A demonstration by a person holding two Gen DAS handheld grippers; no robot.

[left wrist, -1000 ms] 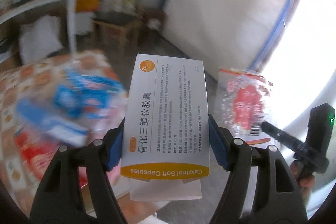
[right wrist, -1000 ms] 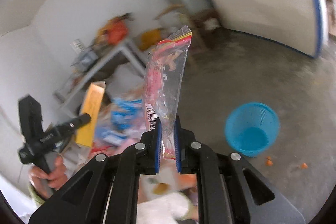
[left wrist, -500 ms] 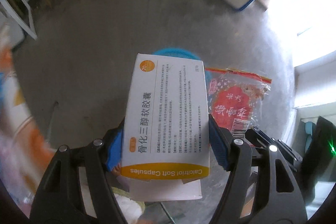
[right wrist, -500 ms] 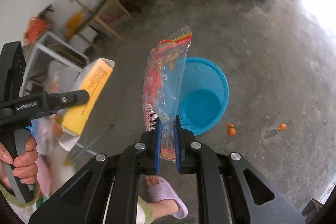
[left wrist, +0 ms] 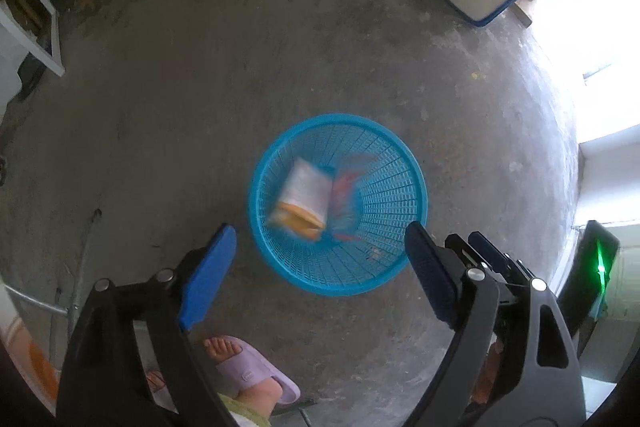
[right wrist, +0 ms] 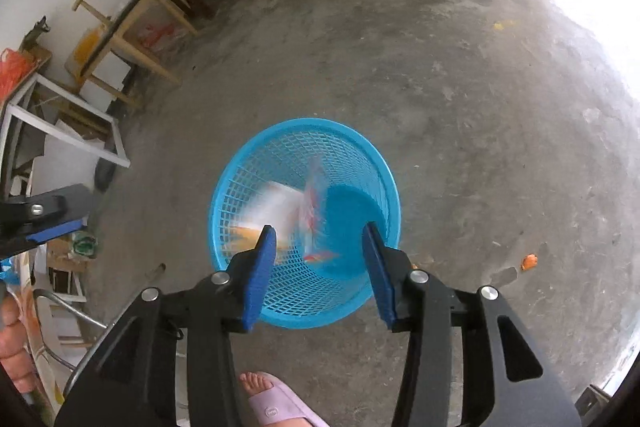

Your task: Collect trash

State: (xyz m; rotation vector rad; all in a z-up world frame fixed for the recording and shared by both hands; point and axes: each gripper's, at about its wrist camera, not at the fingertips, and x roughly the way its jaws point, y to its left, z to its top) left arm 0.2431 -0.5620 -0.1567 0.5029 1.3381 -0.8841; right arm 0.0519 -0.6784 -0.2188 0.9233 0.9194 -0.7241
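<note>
Above the blue basket (left wrist: 338, 205), left gripper (left wrist: 320, 277) and right gripper (right wrist: 320, 269) are opening, empty; medicine box (left wrist: 302, 199) and snack bag (right wrist: 314, 213), held a second ago, tumble inside.

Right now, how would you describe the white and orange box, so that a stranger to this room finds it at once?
Look at the grey concrete floor and find the round blue mesh basket standing on it. Inside are two blurred pieces of trash side by side. The box is the flat white one with an orange end; its neighbour is a clear plastic bag with red print.
</note>
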